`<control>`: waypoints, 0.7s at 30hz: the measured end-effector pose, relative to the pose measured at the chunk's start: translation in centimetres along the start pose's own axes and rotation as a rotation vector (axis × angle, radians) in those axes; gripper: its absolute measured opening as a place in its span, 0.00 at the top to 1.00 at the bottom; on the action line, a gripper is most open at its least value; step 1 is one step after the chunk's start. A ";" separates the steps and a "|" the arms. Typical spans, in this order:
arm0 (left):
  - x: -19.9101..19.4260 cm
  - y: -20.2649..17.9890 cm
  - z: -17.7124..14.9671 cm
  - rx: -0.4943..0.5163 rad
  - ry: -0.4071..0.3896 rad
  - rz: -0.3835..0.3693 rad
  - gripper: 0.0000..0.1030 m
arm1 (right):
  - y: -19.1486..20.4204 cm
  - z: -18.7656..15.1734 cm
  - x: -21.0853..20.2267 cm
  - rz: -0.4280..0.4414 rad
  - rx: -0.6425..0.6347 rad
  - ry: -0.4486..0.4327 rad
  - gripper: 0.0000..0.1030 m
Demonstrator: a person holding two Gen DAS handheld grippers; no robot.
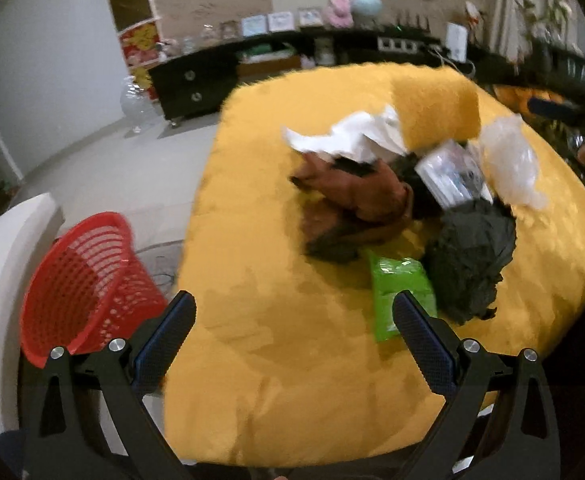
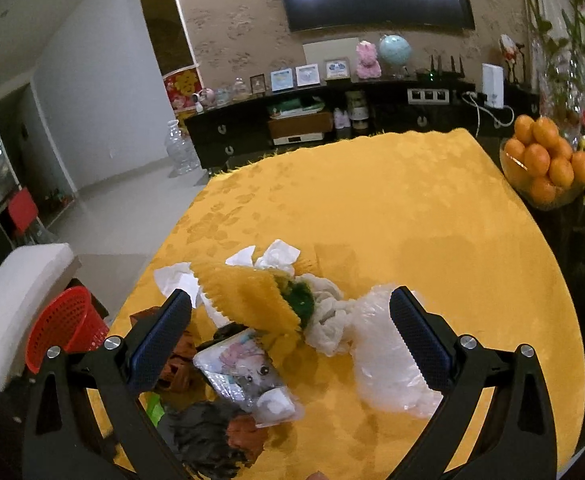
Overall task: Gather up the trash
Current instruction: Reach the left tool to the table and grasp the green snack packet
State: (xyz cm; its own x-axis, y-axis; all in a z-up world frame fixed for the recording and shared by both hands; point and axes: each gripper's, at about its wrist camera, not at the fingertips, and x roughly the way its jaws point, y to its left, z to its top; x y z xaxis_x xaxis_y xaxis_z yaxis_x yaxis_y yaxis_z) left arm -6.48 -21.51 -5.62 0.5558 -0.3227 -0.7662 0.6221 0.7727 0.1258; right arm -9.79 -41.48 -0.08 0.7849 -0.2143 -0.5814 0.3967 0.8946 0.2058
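At the far left the red basket (image 1: 88, 284) stands beside the surface (image 1: 292, 380), against a white chair (image 1: 4, 280); its mouth tilts toward you, so it is the natural place for the trash. Your left gripper (image 1: 294, 344) hangs above the near part of the yellow cloth with its jaws wide apart and nothing between them.

Moving right, the pile begins. The green packet (image 1: 400, 292) lies nearest to the left gripper, flat and just beside its right finger. I think this is the easiest first piece: lower the jaws over its short side, close gently, and lift before you swing left to the basket. Behind it are the brown paper (image 1: 360, 196) and white tissue (image 1: 348, 140), touching each other. The dark crumpled bag (image 1: 472, 256) sits just right of the packet.

Your right gripper (image 2: 290, 354) is also spread open and empty, above the printed pouch (image 2: 248, 376). The clear plastic bag (image 2: 388, 364) lies next to its right finger. A folded corner of the cloth (image 2: 252, 296) covers part of the pile, so take care not to pinch the cloth together with the trash. Soft plastic probably slips; grip it at a bunched part, not at a loose edge. The bowl of oranges (image 2: 544, 164) at the far right is well apart and should stay there.
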 end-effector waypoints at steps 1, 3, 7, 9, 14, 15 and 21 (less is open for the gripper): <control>0.3 -0.5 0.2 0.004 0.002 -0.012 0.08 | -0.3 0.0 -0.1 0.003 0.006 -0.004 0.06; 0.4 -1.4 0.4 0.025 -0.002 -0.029 0.08 | -0.9 0.1 -0.2 0.006 0.017 -0.011 0.06; 1.4 -3.2 0.8 0.081 0.012 -0.043 0.08 | -1.8 0.2 -0.2 0.015 0.052 -0.010 0.06; 2.0 -3.6 0.8 0.081 0.033 -0.050 0.11 | -2.0 0.2 -0.3 0.016 0.061 -0.011 0.06; 3.0 -2.9 0.4 0.017 0.084 -0.110 0.28 | -2.3 0.2 -0.7 0.018 0.059 -0.021 0.06; 3.0 -2.6 0.2 0.013 0.089 -0.117 0.31 | -2.3 0.1 -0.7 0.018 0.054 -0.020 0.06; 2.8 -1.2 0.0 -0.029 0.091 -0.154 0.60 | -1.1 -0.8 -1.4 0.039 0.018 -0.002 0.06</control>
State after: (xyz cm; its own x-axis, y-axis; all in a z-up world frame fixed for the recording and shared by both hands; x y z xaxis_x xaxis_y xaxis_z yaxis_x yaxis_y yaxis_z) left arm -5.63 -23.35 -7.92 0.4024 -0.3890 -0.8287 0.6789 0.7341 -0.0150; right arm -11.74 -41.87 -0.16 0.8008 -0.1806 -0.5711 0.3746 0.8950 0.2423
